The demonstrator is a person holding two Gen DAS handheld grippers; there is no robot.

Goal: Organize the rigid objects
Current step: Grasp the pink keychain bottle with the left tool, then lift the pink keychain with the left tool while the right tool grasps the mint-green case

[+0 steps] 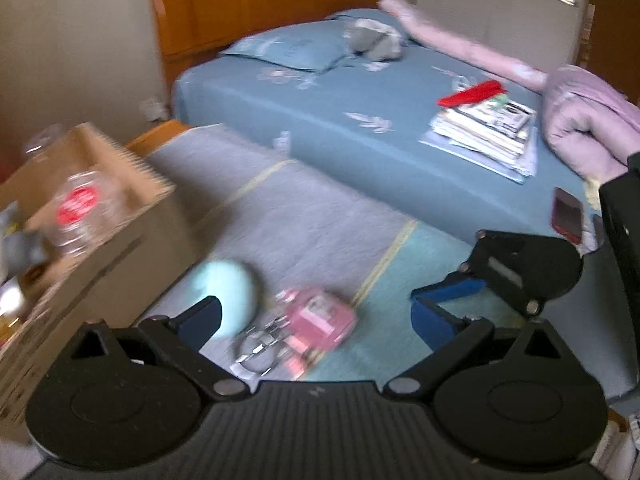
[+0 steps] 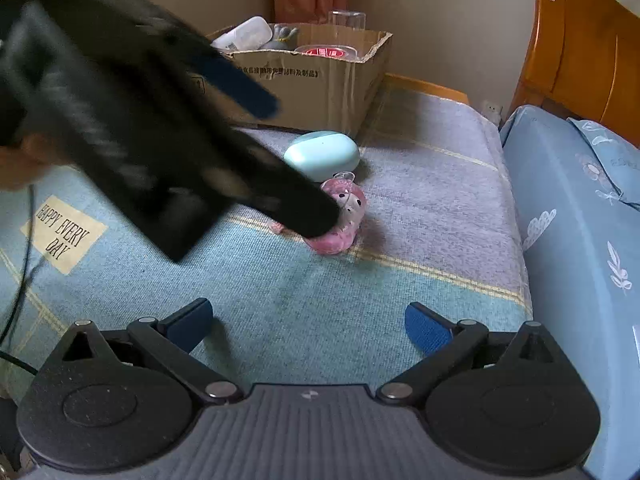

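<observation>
Bedroom floor space beside a blue bed (image 2: pixel 580 220), covered by a striped rug (image 2: pixel 280 300). On it lie a pink toy (image 2: pixel 344 216) and, just behind, a mint case (image 2: pixel 322 154); a cardboard box (image 2: pixel 320 76) of collected items stands beyond. Left gripper (image 1: pixel 316 316) hangs over the toy with its jaws wide apart, view blurred. Right gripper (image 2: pixel 308 324) waits nearer, also spread, holding nothing. Judging the step as picking the toy: straddle its body, avoid the case, close firmly, then lift toward the box
</observation>
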